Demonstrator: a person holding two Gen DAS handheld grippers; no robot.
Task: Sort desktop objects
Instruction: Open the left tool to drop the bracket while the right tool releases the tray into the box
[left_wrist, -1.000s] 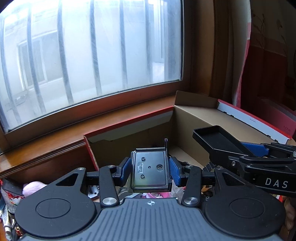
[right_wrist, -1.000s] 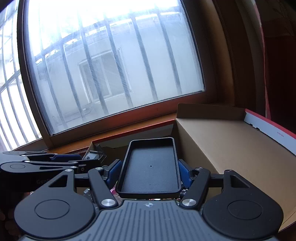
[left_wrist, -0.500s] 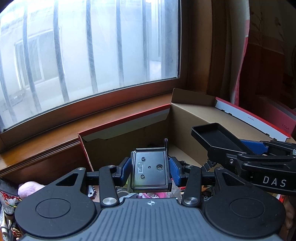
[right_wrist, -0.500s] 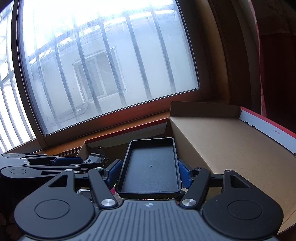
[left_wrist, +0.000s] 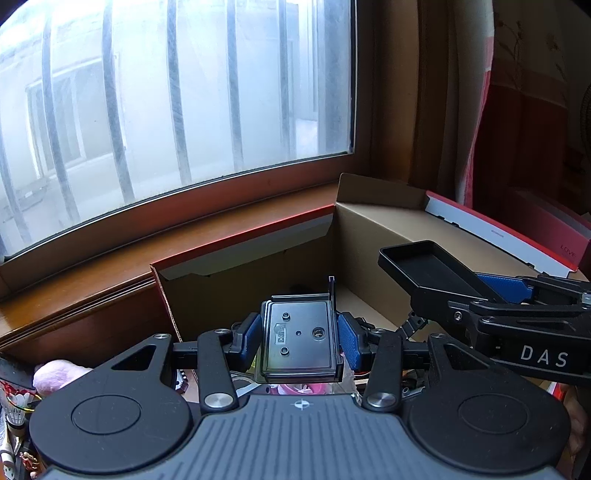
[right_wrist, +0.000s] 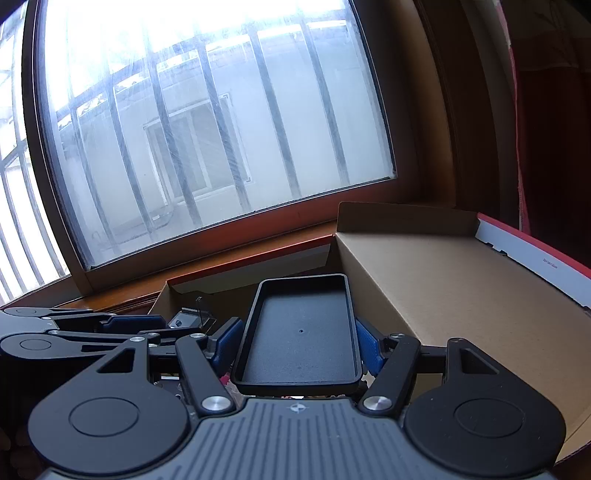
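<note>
Nothing has shifted since earlier frames. Left claw (left_wrist: 299, 341) is clamped on a grey mount plate (left_wrist: 297, 339); right claw (right_wrist: 301, 341) grips a black tray (right_wrist: 299, 332). Both are held at 12 o'clock over the cardboard box (right_wrist: 443, 280), not yet dropped; clutter remains below.
</note>
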